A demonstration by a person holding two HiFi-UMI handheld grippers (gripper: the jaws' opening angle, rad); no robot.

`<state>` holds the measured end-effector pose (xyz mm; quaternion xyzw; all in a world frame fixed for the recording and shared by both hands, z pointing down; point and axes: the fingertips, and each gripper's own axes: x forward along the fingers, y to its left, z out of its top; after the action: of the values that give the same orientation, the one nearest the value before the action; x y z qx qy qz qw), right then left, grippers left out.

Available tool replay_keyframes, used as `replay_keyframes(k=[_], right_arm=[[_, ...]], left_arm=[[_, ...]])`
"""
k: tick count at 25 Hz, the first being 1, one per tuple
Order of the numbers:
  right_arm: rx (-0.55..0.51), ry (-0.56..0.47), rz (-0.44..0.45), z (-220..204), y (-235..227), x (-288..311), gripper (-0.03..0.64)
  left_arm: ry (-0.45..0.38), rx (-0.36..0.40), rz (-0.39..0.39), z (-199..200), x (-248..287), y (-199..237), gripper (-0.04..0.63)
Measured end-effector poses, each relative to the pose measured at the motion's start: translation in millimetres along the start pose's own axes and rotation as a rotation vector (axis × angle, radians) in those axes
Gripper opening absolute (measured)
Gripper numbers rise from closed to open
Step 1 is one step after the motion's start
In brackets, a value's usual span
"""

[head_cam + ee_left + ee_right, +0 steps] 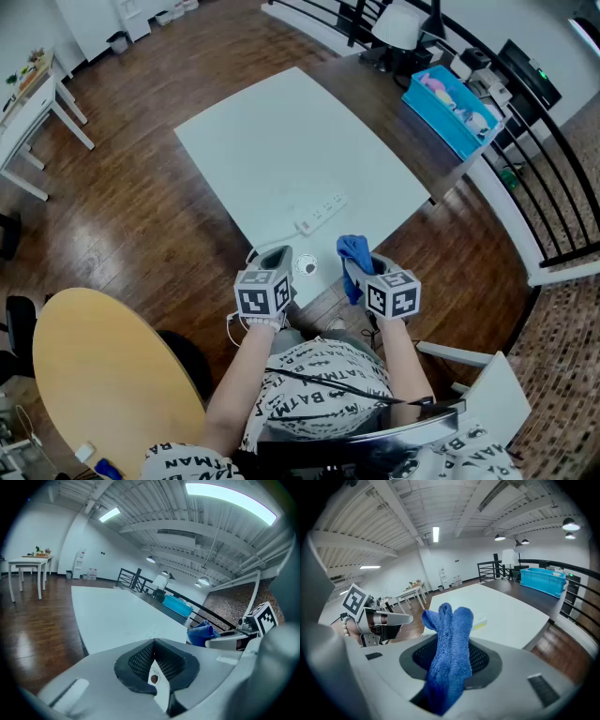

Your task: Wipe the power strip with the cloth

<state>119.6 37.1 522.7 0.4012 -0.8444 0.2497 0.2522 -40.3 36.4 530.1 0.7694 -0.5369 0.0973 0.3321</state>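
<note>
The white power strip lies on the white table, near its front edge; its cable trails off to the left. My right gripper is shut on the blue cloth, held above the table's near edge, just short of the strip. In the right gripper view the cloth stands up out of the right gripper, with the power strip beyond it. My left gripper hovers beside it to the left, jaws shut with nothing in them. The left gripper view shows the left gripper and the cloth to its right.
A blue bin sits on a dark desk at the back right, along a black railing. A round yellow table is at my left, a small white table farther left. A white chair stands behind me.
</note>
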Motion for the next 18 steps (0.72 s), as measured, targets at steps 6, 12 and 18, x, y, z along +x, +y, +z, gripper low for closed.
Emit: replay_keyframes(k=[6,12,18], right_arm=[[0.019,0.004,-0.013,-4.2,3.7,5.5,0.147],[0.051,0.033,-0.018,-21.1,-4.5,17.8,0.147],[-0.039,0.083,0.051,3.3,-10.3,54.9,0.147]], left_arm=[[0.026,0.012,-0.012,-4.6,3.8,8.4,0.000],[0.079,0.019,-0.015,-22.6,15.5,19.0,0.000],[0.092,-0.013,0.042,-34.6,37.2,43.3,0.000]])
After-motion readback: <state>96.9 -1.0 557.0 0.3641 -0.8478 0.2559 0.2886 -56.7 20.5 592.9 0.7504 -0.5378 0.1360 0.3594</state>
